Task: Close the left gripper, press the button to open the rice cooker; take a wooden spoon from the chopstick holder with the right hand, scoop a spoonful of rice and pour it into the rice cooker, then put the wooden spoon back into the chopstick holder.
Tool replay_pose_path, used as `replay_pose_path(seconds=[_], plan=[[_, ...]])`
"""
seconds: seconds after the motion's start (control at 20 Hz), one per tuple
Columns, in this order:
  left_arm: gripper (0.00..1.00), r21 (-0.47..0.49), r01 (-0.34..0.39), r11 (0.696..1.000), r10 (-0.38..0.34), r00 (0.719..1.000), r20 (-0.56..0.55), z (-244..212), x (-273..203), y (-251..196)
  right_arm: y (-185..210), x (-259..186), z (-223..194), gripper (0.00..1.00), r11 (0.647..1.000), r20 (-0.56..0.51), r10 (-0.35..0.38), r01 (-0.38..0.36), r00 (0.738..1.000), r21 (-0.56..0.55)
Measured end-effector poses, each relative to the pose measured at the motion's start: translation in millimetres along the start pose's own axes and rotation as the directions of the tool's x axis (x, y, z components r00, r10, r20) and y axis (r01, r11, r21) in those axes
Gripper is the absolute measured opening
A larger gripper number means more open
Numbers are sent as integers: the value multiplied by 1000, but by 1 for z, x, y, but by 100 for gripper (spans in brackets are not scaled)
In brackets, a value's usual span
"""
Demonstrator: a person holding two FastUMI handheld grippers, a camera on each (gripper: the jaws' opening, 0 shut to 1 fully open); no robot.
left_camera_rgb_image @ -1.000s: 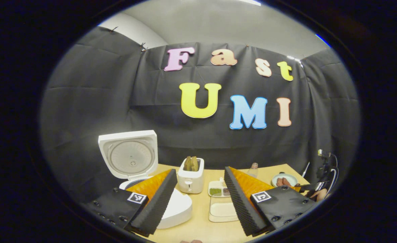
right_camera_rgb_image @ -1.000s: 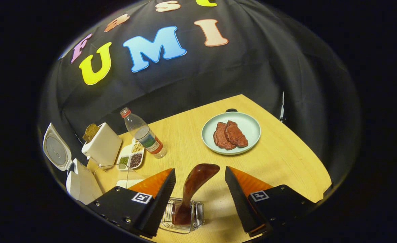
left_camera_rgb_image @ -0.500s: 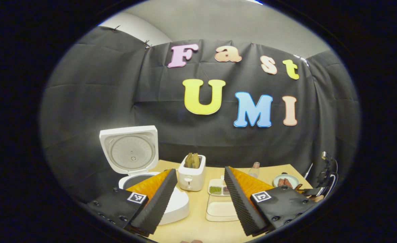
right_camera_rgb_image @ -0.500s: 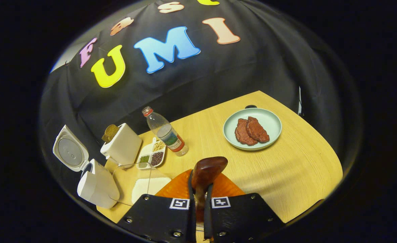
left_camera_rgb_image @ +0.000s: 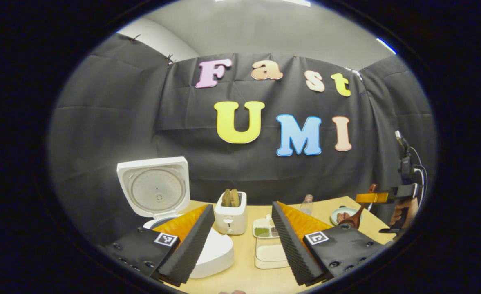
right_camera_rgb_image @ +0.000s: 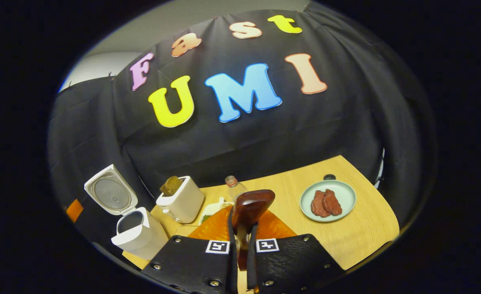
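One wooden spoon (right_camera_rgb_image: 248, 210), pinched between right gripper (right_camera_rgb_image: 240, 249) jaws, may slip or twist mid-scoop; left gripper (left_camera_rgb_image: 242, 241) jaws spread; rice cooker (right_camera_rgb_image: 136, 230) at nine o'clock.

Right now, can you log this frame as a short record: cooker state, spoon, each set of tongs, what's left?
rice cooker: lid up, pot exposed
wooden spoon: clamped in right tongs, held above the table
left tongs: open, holding nothing, beside the cooker
rice tray: on the table, in front of the toaster
remaining: scoop rice, pour into cooker, return spoon
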State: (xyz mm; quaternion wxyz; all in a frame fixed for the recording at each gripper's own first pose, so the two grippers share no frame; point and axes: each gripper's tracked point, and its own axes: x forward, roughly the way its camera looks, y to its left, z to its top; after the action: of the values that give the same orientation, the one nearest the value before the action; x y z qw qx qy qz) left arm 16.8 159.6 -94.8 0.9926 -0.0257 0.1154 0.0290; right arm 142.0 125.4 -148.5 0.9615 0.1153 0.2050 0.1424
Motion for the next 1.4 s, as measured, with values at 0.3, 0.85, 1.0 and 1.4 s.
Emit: replay_pose_path(seconds=[0.3, 0.85, 1.0, 1.4], plan=[[98, 45, -12, 999, 11, 1000, 13, 5, -3, 23, 65, 53, -37, 9, 991, -65, 99, -104, 993, -82], [96, 104, 17, 994, -15, 1000, -24, -17, -9, 20, 77, 125, -148, 10, 939, -197, 15, -81, 980, -335], [95, 108, 26, 994, -22, 999, -41, -27, -11, 23, 96, 124, -160, 10, 947, -221, 51, -117, 974, -298], [97, 80, 7, 997, -3, 999, -53, -37, -24, 42, 160, 123, -182, 10, 963, -305, 269, -248, 914, 105]])
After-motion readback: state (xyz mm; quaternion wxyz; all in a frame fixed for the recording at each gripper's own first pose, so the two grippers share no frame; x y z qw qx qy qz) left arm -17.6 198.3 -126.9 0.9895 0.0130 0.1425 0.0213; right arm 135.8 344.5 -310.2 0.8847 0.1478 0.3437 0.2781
